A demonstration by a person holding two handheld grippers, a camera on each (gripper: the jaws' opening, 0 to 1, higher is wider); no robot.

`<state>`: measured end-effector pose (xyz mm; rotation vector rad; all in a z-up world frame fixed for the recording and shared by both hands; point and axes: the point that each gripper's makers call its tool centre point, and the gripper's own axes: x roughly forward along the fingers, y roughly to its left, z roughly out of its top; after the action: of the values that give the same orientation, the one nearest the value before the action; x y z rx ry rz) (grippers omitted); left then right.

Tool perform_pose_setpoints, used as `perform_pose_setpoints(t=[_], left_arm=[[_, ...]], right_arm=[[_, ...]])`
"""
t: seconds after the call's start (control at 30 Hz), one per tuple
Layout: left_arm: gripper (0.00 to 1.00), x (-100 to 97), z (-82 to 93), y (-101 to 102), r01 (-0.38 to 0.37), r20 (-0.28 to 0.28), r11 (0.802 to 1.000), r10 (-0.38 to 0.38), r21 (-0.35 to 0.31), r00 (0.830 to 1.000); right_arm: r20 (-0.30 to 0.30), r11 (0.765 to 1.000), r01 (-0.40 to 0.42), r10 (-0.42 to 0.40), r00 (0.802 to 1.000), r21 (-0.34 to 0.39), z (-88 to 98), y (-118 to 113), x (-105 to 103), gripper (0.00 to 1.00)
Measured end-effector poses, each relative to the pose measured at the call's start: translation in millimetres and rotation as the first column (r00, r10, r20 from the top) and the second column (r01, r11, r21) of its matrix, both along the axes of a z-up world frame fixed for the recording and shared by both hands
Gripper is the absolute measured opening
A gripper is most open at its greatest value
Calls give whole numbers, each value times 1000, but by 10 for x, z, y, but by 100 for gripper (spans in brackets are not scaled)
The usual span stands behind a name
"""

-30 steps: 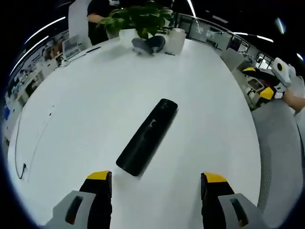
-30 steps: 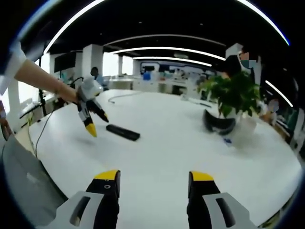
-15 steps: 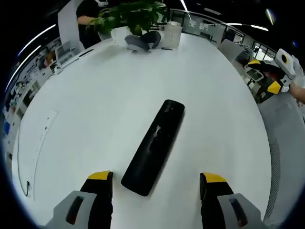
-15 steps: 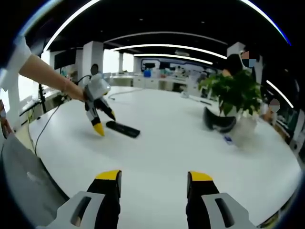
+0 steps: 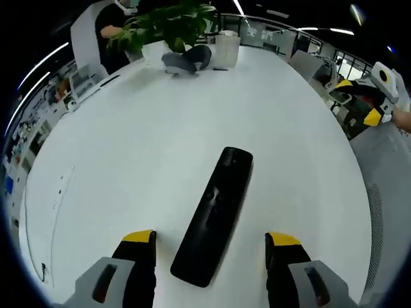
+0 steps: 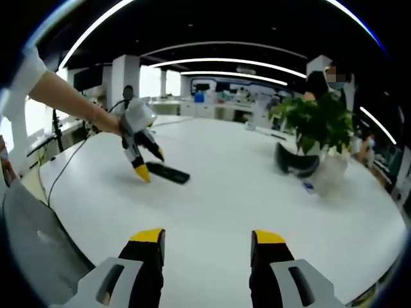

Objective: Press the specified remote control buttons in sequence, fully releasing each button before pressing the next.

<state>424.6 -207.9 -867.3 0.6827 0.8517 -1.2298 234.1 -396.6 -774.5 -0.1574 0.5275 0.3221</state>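
A black remote control (image 5: 217,217) lies flat on the white bench (image 5: 141,147), long axis running away from the camera in the left gripper view, its near end between the two yellow-tipped jaws of the left tongs (image 5: 210,242). The jaws stand spread on either side of the remote, clasping nothing; whether the tips touch the bench cannot be told. In the right gripper view the same remote (image 6: 168,172) appears as a dark bar well across the bench, with the left tongs (image 6: 149,163) angled down over its near end, held by a person's hand (image 6: 114,124) on an outstretched bare forearm. The right tongs (image 6: 205,239) are spread and empty, hovering above bare bench surface well apart from the remote; in the left gripper view they (image 5: 371,106) appear beyond the bench's right edge.

At the far side of the bench stands a leafy potted plant (image 6: 316,122), with a dark curved object (image 6: 294,162) lying just before it and a pale cylindrical container (image 5: 226,50) beside it. Nothing lies between the remote and these items. A thin cable (image 5: 45,273) trails along the bench's left margin. The bench is large, white and round-edged. Beyond it lie an open-plan office with desks, white columns (image 6: 124,80) and long ceiling light strips (image 6: 221,63); a person in dark clothing (image 5: 110,38) stands behind the plant.
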Motion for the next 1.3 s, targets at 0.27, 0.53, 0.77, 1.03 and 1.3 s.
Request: perform_pose_setpoints(t=[0.27,0.53,0.77,1.03,1.3], left_arm=[[45,-155,29,-179,188,27,982,-188,-2,982],[24,-256,16,-195,209,6,978,-209,2,978],[24,-248,11,-184,172,1,985,-172,19,985],[24,-305,10,-177,148,-2,989,-148,25,989],[24,-421,12,-169,147,-2,989,-147,32,989]], right_arm=[[1,1000,-6,6,1000,3,2,8,0,50],[-1,1000,-12,12,1000,4,1,14,-4,48],[-8,1000,-24,24,1000,4,-10,34,-12,46],[-17,1000,-27,27,999,0,-28,36,-20,44],[-20,999,-32,32,999,-3,-32,41,-27,43]])
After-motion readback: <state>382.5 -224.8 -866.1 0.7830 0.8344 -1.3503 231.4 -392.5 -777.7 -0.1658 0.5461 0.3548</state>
